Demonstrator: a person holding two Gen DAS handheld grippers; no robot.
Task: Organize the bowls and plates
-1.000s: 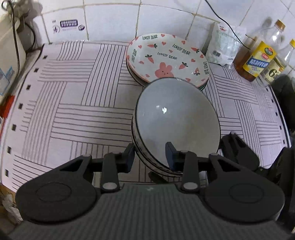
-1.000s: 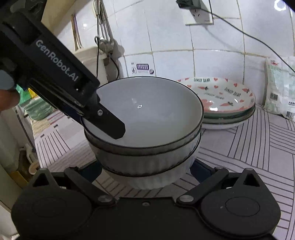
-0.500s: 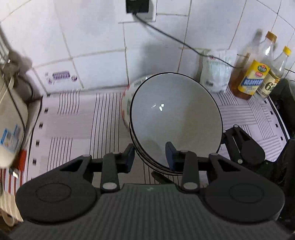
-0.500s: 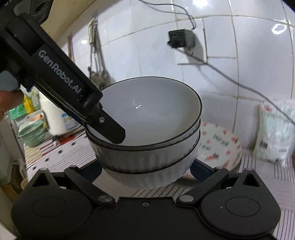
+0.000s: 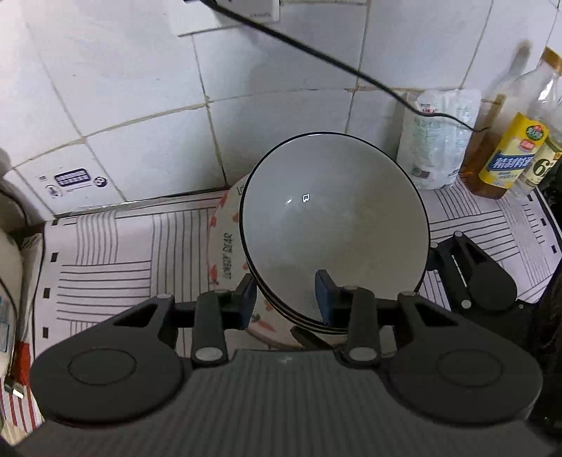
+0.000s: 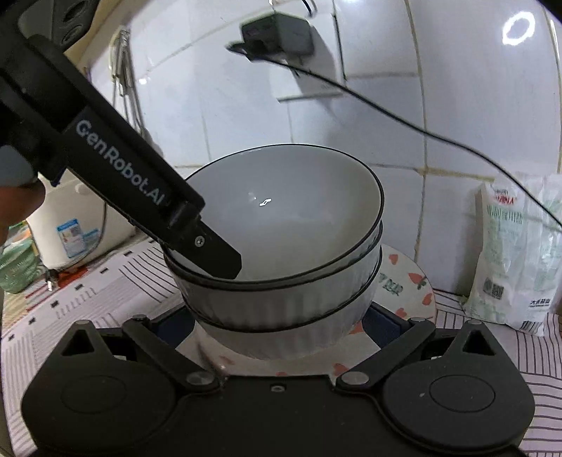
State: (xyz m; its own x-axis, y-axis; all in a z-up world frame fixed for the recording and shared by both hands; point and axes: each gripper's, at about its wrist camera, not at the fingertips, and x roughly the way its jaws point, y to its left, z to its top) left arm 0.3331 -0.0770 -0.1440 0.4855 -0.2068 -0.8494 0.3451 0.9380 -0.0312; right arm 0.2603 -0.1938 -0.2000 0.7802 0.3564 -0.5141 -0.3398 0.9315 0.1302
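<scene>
Right wrist view: the stacked bowls (image 6: 281,246) sit cradled between the right claw (image 6: 279,323), while the left claw (image 5: 284,295) pinches their rim, above the carrot-print plates (image 6: 404,284). A slipping rim pinch could tip the stack onto those plates.

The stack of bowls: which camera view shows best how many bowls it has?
The right wrist view: the stack of bowls shows its ribbed sides, with three dark rims. The left wrist view looks into the top bowl, with only rim edges below.

White tiled wall (image 5: 133,88) — glossy, ring-light glare (image 6: 519,27) — striped counter mat (image 5: 105,267).
</scene>
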